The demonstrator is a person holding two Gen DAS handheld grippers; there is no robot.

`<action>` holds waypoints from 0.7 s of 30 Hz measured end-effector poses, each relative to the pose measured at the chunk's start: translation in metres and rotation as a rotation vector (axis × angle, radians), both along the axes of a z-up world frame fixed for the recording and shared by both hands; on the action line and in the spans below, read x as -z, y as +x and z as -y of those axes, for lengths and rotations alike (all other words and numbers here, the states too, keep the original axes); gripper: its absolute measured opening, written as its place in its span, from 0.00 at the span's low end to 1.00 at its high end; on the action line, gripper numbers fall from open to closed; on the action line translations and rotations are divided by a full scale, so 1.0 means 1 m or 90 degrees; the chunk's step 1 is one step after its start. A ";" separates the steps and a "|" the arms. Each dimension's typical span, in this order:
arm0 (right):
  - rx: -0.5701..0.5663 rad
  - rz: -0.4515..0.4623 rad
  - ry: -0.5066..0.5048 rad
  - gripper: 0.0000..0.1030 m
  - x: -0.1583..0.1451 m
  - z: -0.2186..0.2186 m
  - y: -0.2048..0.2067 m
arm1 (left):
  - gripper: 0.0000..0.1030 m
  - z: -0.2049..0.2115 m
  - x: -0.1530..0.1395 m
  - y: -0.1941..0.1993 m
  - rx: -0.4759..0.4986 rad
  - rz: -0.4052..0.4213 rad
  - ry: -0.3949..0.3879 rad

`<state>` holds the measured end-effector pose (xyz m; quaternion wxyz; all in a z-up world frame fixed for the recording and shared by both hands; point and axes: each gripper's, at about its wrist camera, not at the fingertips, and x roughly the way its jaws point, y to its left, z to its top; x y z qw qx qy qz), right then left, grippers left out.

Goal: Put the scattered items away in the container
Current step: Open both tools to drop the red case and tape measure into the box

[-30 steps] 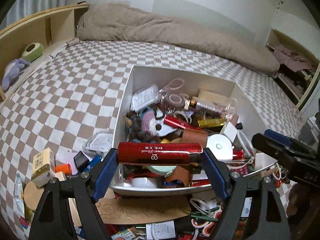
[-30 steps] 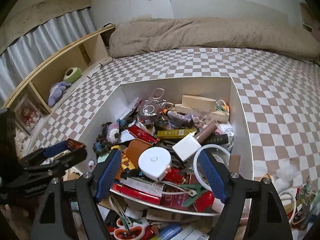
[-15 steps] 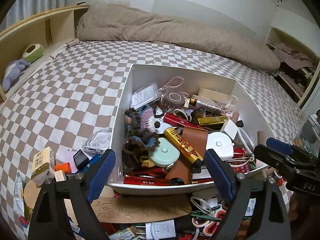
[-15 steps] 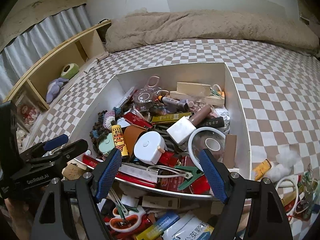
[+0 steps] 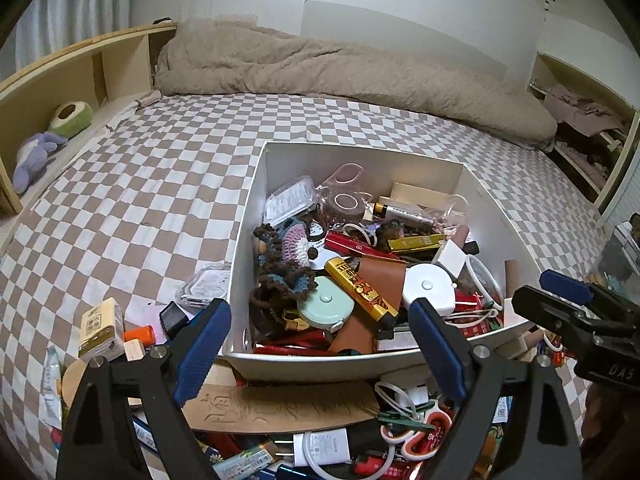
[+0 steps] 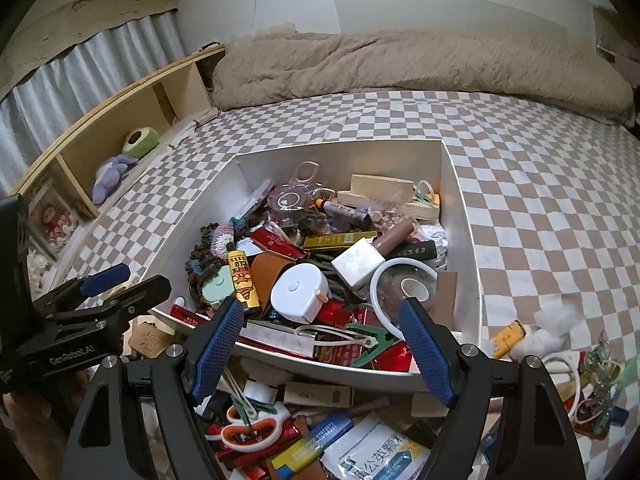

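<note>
The white container (image 5: 360, 152) (image 6: 340, 148) sits on the checkered bed, piled with small items. My left gripper (image 5: 318, 308) hovers open over its near wall, with nothing between its blue pads. A long red box (image 5: 292, 347) lies inside along that wall, under a mint tape measure (image 5: 325, 306) and a yellow stick (image 5: 360, 292). My right gripper (image 6: 320, 308) is also open and holds nothing, above the near right part of the container by a white round case (image 6: 298, 290). Scattered items lie in front: scissors (image 6: 248, 428), a blue-white packet (image 6: 380, 452) and a carved wooden plank (image 5: 280, 404).
Left of the container lie a yellow carton (image 5: 100, 328), an orange cap (image 5: 140, 334) and a clear plastic case (image 5: 204, 284). To its right are a yellow lighter (image 6: 508, 338), a cotton wad (image 6: 556, 328) and a white ring (image 6: 560, 376). A wooden shelf (image 6: 120, 120) runs along the left.
My left gripper opened and let go of the long red box, which dropped into the near end of the container. My right gripper stayed open and barely moved.
</note>
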<state>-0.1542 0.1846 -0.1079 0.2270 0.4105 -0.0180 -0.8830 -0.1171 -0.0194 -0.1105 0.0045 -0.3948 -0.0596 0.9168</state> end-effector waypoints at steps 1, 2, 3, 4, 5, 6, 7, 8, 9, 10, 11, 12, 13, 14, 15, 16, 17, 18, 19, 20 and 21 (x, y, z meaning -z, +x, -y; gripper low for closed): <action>0.000 -0.002 0.001 0.78 -0.002 0.000 0.002 | 0.88 -0.001 -0.001 0.002 0.000 -0.001 -0.004; -0.001 -0.003 0.003 0.78 -0.003 0.000 0.003 | 0.88 -0.001 -0.002 0.004 0.001 -0.003 -0.007; -0.001 -0.009 0.008 0.78 -0.004 0.000 0.005 | 0.88 -0.002 -0.003 0.005 0.001 -0.004 -0.010; 0.000 -0.015 0.014 0.79 -0.006 0.001 0.007 | 0.88 -0.002 -0.005 0.008 0.002 -0.007 -0.013; 0.000 -0.019 0.018 0.84 -0.007 0.001 0.009 | 0.88 -0.003 -0.006 0.009 0.002 -0.010 -0.014; 0.000 -0.023 0.021 0.88 -0.009 0.001 0.011 | 0.88 -0.003 -0.007 0.011 0.003 -0.013 -0.015; 0.000 -0.026 0.022 0.93 -0.010 0.001 0.013 | 0.88 -0.004 -0.008 0.013 0.003 -0.015 -0.015; -0.002 -0.030 0.023 0.93 -0.012 0.001 0.016 | 0.88 -0.004 -0.010 0.015 0.003 -0.017 -0.017; -0.003 -0.031 0.023 0.93 -0.013 0.001 0.018 | 0.88 -0.005 -0.011 0.017 0.004 -0.019 -0.018; -0.003 -0.031 0.025 0.93 -0.014 0.001 0.020 | 0.88 -0.005 -0.012 0.019 0.006 -0.022 -0.020; -0.001 -0.033 0.028 0.93 -0.015 0.000 0.022 | 0.91 -0.006 -0.014 0.022 0.007 -0.026 -0.023; 0.000 -0.035 0.031 0.93 -0.015 0.000 0.024 | 0.98 -0.006 -0.015 0.024 0.007 -0.028 -0.024; 0.002 -0.038 0.035 0.94 -0.016 -0.001 0.027 | 1.00 -0.007 -0.017 0.027 0.005 -0.035 -0.028; 0.004 -0.041 0.038 0.97 -0.017 -0.001 0.029 | 1.00 -0.007 -0.018 0.029 0.003 -0.039 -0.031; 0.006 -0.043 0.041 1.00 -0.017 -0.002 0.031 | 1.00 -0.007 -0.019 0.031 0.002 -0.039 -0.032; 0.006 -0.045 0.042 1.00 -0.017 -0.002 0.033 | 1.00 -0.007 -0.019 0.033 0.003 -0.038 -0.033; 0.005 -0.045 0.041 1.00 -0.018 -0.003 0.035 | 1.00 -0.007 -0.020 0.034 0.004 -0.037 -0.033; 0.006 -0.045 0.041 1.00 -0.018 -0.004 0.037 | 1.00 -0.007 -0.020 0.036 0.004 -0.036 -0.035; 0.008 -0.044 0.041 1.00 -0.019 -0.006 0.039 | 1.00 -0.008 -0.021 0.038 0.004 -0.036 -0.038; 0.009 -0.045 0.040 1.00 -0.019 -0.006 0.041 | 1.00 -0.008 -0.021 0.040 0.003 -0.037 -0.040; 0.011 -0.046 0.039 1.00 -0.020 -0.007 0.044 | 1.00 -0.007 -0.022 0.043 0.002 -0.038 -0.042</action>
